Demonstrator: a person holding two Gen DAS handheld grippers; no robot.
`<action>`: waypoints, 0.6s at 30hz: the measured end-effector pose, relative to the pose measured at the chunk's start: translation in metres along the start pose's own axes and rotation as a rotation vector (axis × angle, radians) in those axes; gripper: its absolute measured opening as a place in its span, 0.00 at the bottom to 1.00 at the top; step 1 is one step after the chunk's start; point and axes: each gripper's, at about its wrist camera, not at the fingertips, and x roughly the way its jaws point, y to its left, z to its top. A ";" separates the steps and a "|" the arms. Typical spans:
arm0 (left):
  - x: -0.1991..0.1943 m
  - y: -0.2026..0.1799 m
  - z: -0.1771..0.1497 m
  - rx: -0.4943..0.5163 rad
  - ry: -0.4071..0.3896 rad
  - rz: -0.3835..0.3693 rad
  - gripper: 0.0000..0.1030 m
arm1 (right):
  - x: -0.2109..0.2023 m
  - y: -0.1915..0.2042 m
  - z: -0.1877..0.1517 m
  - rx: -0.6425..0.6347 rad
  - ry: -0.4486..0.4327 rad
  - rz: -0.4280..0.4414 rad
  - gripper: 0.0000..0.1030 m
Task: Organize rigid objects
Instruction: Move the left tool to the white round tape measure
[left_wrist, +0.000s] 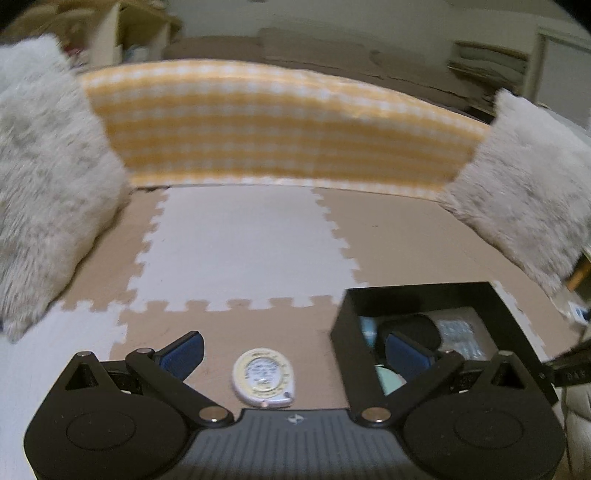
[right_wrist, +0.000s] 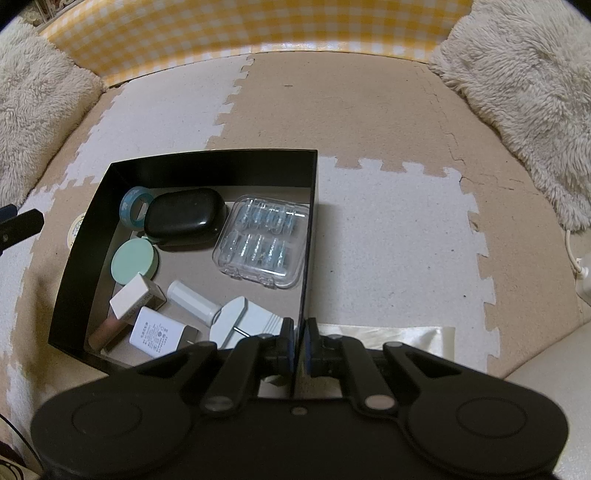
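A white and yellow tape measure (left_wrist: 263, 379) lies on the foam mat between the fingers of my open left gripper (left_wrist: 295, 354); its edge peeks out left of the box in the right wrist view (right_wrist: 75, 230). A black box (right_wrist: 207, 157) holds a black case (right_wrist: 184, 218), a clear plastic case (right_wrist: 264, 245), a green round tin (right_wrist: 133, 263), a blue tape roll (right_wrist: 135, 205), a white charger (right_wrist: 157, 334) and other small items. My right gripper (right_wrist: 298, 345) is shut on the box's right wall near the front corner. The box also shows in the left wrist view (left_wrist: 424, 299).
Puzzle foam mats (right_wrist: 388, 122) cover the floor. A yellow checked cushion wall (left_wrist: 280, 125) bounds the back. Fluffy white pillows stand at the left (left_wrist: 48, 184) and the right (right_wrist: 524, 81). A white cable (right_wrist: 576, 266) lies at the far right.
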 end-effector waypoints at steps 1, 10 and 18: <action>0.002 0.004 -0.001 -0.016 0.007 0.006 1.00 | 0.000 0.000 0.000 0.000 0.000 0.000 0.06; 0.027 0.019 -0.020 0.033 0.130 0.017 0.97 | 0.000 0.000 0.000 0.000 0.000 0.000 0.06; 0.043 0.014 -0.035 0.159 0.182 -0.018 0.70 | 0.000 0.000 0.000 -0.001 0.000 -0.001 0.06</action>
